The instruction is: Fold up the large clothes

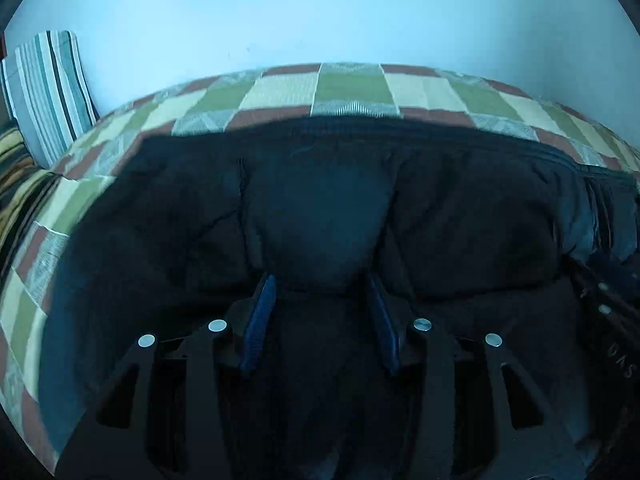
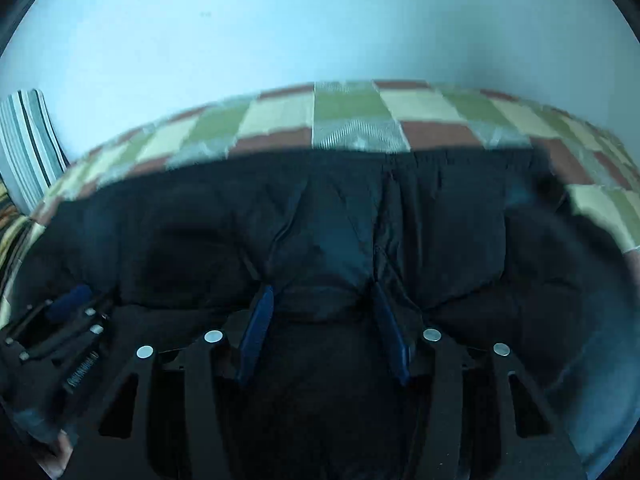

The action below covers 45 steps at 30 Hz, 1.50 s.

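A large black garment (image 1: pixel 320 208) lies spread on a checkered bed cover (image 1: pixel 352 88); it also fills the right wrist view (image 2: pixel 320 232). My left gripper (image 1: pixel 320 284) has its blue-padded fingers (image 1: pixel 262 312) spread apart, with a raised fold of the black fabric between them. My right gripper (image 2: pixel 322 292) stands the same way, fingers (image 2: pixel 258 328) apart around a bunched ridge of the garment. The two grippers are side by side: the right one shows at the right edge of the left wrist view (image 1: pixel 608 292), the left one at the left edge of the right wrist view (image 2: pixel 72 304).
A striped pillow (image 1: pixel 48 92) leans on the pale wall (image 1: pixel 320 12) at the bed's far left; it also shows in the right wrist view (image 2: pixel 28 144). A yellow-brown striped cloth (image 1: pixel 16 184) lies below it. Bare bed cover runs behind the garment (image 2: pixel 352 120).
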Motion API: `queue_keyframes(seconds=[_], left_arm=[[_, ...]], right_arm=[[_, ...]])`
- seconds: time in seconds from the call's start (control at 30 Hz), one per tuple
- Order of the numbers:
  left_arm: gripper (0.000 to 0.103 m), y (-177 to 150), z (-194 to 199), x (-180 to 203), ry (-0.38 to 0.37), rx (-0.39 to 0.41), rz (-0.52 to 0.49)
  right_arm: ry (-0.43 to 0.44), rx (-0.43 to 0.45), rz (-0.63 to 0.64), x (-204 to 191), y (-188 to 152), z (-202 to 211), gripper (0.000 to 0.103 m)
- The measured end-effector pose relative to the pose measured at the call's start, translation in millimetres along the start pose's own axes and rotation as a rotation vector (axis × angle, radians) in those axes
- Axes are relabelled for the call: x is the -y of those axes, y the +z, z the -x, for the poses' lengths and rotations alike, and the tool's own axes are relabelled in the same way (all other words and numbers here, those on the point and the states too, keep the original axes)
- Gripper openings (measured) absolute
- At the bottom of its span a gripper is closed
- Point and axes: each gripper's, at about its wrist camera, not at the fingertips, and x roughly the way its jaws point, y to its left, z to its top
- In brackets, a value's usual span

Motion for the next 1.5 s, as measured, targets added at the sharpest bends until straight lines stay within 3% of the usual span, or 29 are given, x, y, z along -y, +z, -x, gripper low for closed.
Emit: queue_keyframes(seconds=[0.3, 1.0, 1.27, 1.33, 1.5], left_arm=[[0.047, -10.1, -14.7, 7.3, 0.040, 0.045, -0.030], [0.047, -1.3, -11.2, 5.9, 0.033, 0.019, -0.042], [0.074, -4.7, 39.8, -24.1, -0.016, 0.044, -0.033], [0.076, -13.5, 58.4, -41.6, -0.020, 0.070, -0.006], [0.084, -50.2, 102.7, -106.2, -0.041, 0.097, 0.100]], right_arm=[[-0.080, 0.019, 0.049, -8.2, -7.6, -14.8, 0.054], [-0.104, 0.007, 0.058, -11.5, -5.4, -15.1, 0.054], [-0.054, 0.032, 0.001, 6.3, -4.5, 36.8, 0.068], [-0.055, 0.053, -0.016, 19.1, -9.6, 57.4, 0.076], [-0.072, 0.094, -0.062, 72.6, -28.5, 113.4, 0.078]])
